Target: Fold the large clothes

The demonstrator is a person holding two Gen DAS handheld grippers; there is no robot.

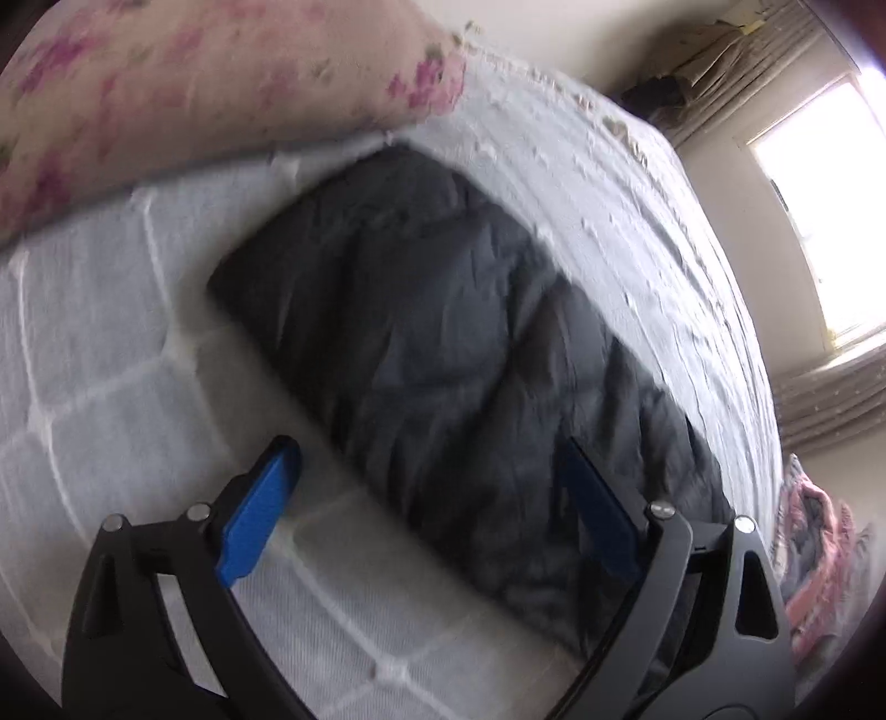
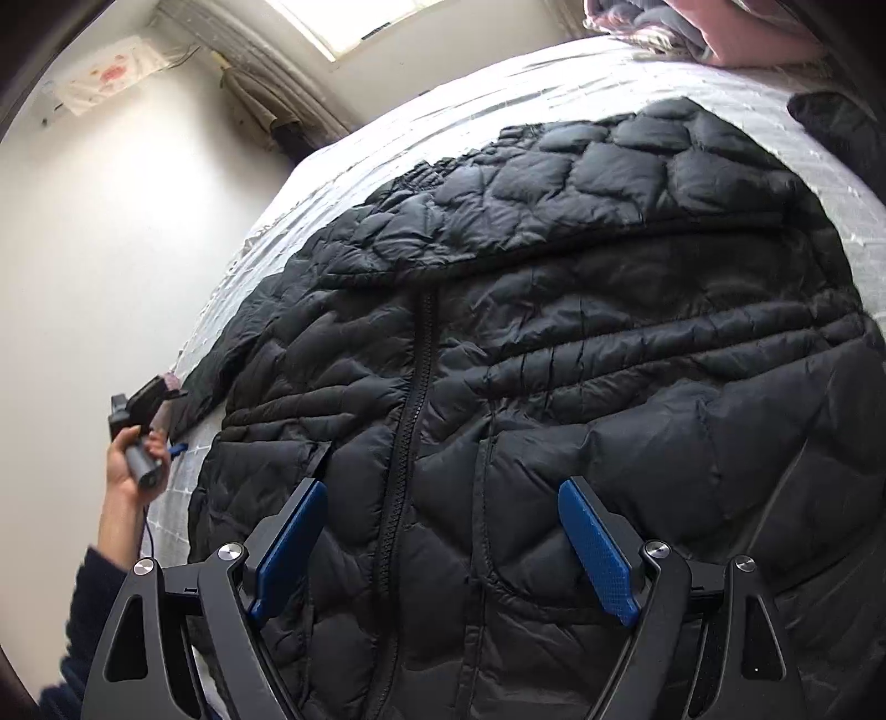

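Observation:
A black quilted puffer jacket (image 2: 554, 332) lies front up on the white quilted bed (image 2: 387, 144), zip closed, one sleeve folded across its chest. My right gripper (image 2: 443, 531) hovers open and empty just above the jacket's lower front beside the zip. In the left wrist view a sleeve or side of the jacket (image 1: 443, 332) lies on the bed (image 1: 111, 387); my left gripper (image 1: 432, 498) is open above its near edge, holding nothing. The left gripper also shows in the right wrist view (image 2: 145, 412), held by a hand at the bed's left edge near a sleeve end.
A floral pillow (image 1: 166, 88) lies at the bed's far end. A pile of pink and grey clothes (image 1: 819, 554) sits off the bed's edge, also seen in the right wrist view (image 2: 692, 27). A window (image 1: 819, 221) and curtains stand by the wall.

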